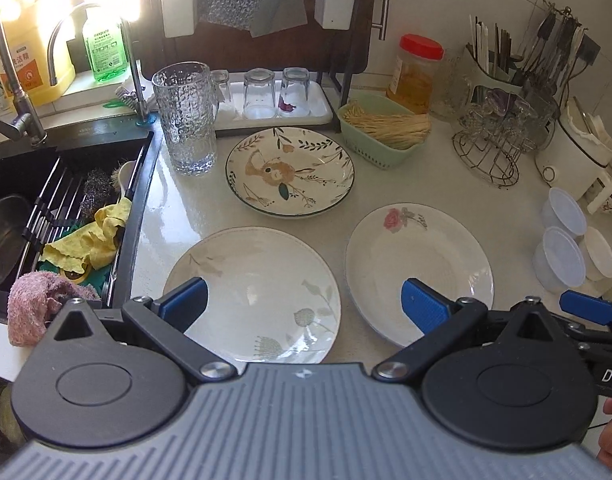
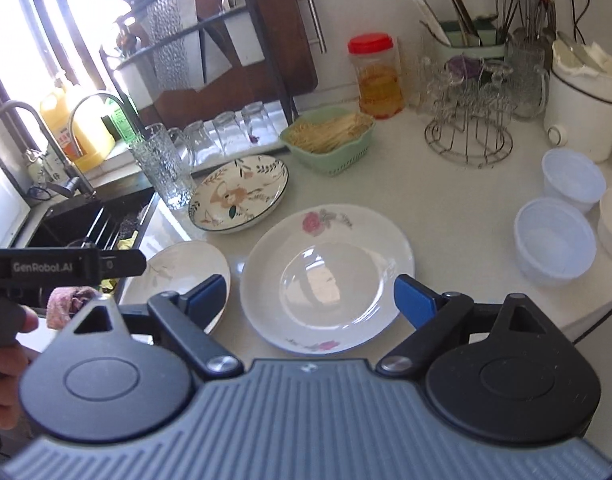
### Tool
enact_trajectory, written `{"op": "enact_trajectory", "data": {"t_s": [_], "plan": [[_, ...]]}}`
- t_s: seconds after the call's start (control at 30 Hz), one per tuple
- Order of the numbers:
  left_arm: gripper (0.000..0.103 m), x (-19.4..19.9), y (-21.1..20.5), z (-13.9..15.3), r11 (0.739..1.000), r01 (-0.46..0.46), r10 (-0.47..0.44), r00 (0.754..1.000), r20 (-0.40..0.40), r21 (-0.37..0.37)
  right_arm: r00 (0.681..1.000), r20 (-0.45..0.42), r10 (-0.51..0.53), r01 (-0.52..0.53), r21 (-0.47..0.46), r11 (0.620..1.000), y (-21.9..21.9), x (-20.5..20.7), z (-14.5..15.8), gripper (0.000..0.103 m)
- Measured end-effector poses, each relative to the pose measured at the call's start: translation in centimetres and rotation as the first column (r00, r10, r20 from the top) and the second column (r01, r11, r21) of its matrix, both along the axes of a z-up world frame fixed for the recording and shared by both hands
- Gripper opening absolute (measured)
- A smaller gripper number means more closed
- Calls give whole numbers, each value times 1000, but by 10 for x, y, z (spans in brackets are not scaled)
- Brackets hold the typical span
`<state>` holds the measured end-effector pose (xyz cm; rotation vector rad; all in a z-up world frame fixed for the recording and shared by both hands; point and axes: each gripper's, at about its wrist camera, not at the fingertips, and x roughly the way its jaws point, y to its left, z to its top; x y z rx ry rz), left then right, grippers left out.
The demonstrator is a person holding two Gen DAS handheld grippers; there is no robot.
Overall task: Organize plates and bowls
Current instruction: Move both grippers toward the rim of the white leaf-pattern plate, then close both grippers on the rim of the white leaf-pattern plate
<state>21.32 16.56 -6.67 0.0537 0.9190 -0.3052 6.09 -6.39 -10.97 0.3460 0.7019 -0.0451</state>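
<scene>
Three plates lie on the white counter. A leaf-pattern plate (image 1: 253, 292) lies nearest the sink, a rose-pattern plate (image 1: 420, 272) to its right, and a deeper flower plate (image 1: 289, 170) behind them. My left gripper (image 1: 303, 304) is open and empty above the near edges of the leaf and rose plates. My right gripper (image 2: 312, 298) is open and empty above the near rim of the rose plate (image 2: 326, 276). The leaf plate (image 2: 177, 276) and the flower plate (image 2: 237, 194) show to its left. Three small bowls (image 2: 554, 240) stand at the right.
A black sink (image 1: 45, 208) with rack, cloths and sponge lies left. A tall textured glass (image 1: 185, 118), a tray of upturned glasses (image 1: 273, 96), a green basket of sticks (image 1: 386, 132), a red-lidded jar (image 1: 416, 74), a wire glass stand (image 1: 494, 144) and a white cooker (image 2: 586, 108) line the back.
</scene>
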Motion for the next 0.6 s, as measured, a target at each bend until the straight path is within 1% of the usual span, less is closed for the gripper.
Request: {"op": "enact_trajectory", "data": {"t_s": [0.07, 0.13, 0.17, 0.27, 0.3, 0.33, 0.4, 0.43, 0.53, 0.6], "plan": [[103, 7, 15, -7, 1000, 23, -23, 1000, -9, 2, 1000, -21, -17, 18, 13, 1000, 16, 5, -5, 90], [103, 15, 30, -13, 999, 40, -40, 999, -11, 10, 999, -34, -26, 27, 23, 999, 30, 11, -9, 86], [103, 18, 38, -16, 999, 45, -45, 999, -10, 14, 999, -39, -30, 31, 30, 999, 38, 14, -11, 85], [103, 29, 62, -28, 998, 54, -54, 999, -6, 18, 999, -29, -27, 28, 32, 999, 60, 19, -17, 85], [103, 33, 70, -33, 998, 56, -56, 998, -6, 14, 999, -23, -26, 27, 22, 999, 67, 21, -20, 81], [103, 38, 78, -40, 998, 61, -61, 998, -13, 6, 999, -23, -38, 38, 10, 999, 74, 22, -22, 72], [103, 49, 90, -54, 999, 50, -50, 998, -43, 2, 998, -38, -43, 44, 27, 999, 81, 28, -27, 64], [103, 55, 97, -60, 999, 48, -48, 998, -46, -3, 998, -41, -45, 46, 35, 998, 82, 32, -28, 62], [103, 68, 111, -74, 999, 43, -43, 998, -49, -1, 997, -50, -54, 56, 33, 998, 90, 42, -34, 60], [103, 73, 119, -81, 997, 59, -61, 997, -49, -39, 997, -59, -46, 48, 45, 998, 96, 48, -40, 59]]}}
